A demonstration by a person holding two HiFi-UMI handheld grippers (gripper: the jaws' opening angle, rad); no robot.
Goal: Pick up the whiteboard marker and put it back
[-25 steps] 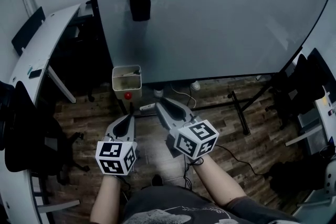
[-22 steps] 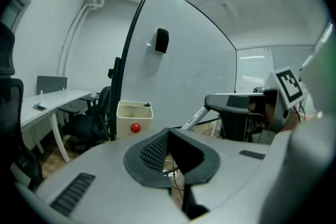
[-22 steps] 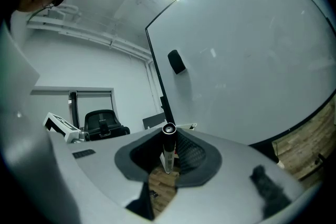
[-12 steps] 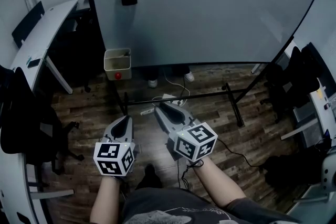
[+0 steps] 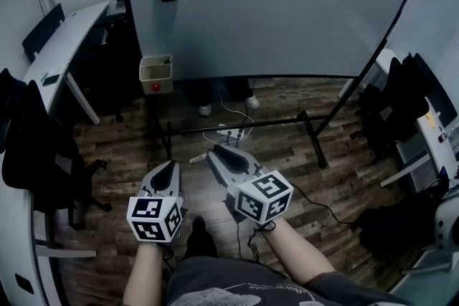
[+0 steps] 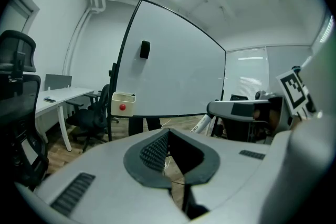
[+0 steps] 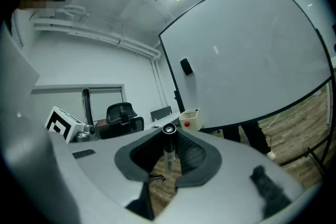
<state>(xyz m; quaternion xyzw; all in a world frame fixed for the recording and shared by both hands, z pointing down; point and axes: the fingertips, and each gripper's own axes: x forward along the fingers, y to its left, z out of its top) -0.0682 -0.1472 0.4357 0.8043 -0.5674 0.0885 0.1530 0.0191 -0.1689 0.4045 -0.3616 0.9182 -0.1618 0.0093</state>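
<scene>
Open floor [image 5: 308, 175] ahead — whiteboard stand's crossbar [image 5: 193, 125] and chairs [image 5: 36, 154] hem it.

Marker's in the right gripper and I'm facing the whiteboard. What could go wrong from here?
1. The marker stands upright, pinched near the right gripper's tips; a bump could tilt or drop it.
2. The holder box at the whiteboard's left edge looks small, so the marker may catch its rim.
3. The stand's floor bar and cables lie ahead: a possible trip hazard.
</scene>
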